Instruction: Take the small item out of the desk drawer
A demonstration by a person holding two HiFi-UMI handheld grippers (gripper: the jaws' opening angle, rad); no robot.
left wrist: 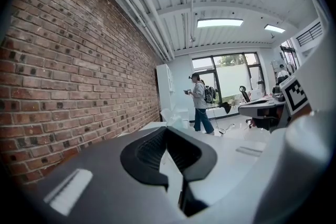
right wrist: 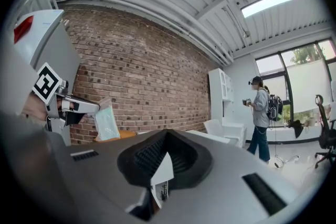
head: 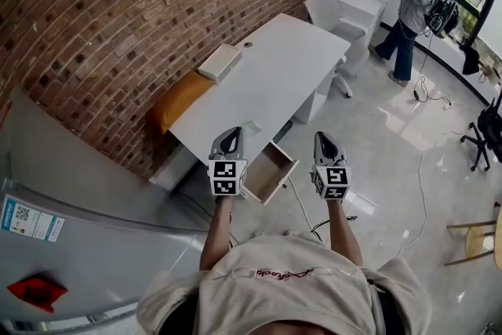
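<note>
Slip risk: left tongs (head: 233,132) pinch the pale-green packet (right wrist: 107,122) by one edge only, so we fear it could drop towards the open drawer (head: 271,172) below. Right tongs (head: 323,137) pressed together, empty.

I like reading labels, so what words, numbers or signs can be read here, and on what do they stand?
None reads clearly.
Red script on the person's shirt: blurred.
Blue-edged label on the grey cabinet: too small.
Packet in the left gripper: print too faint.
White slip in the right gripper: dark print, too small.
Marker cubes: patterns, not words.
</note>
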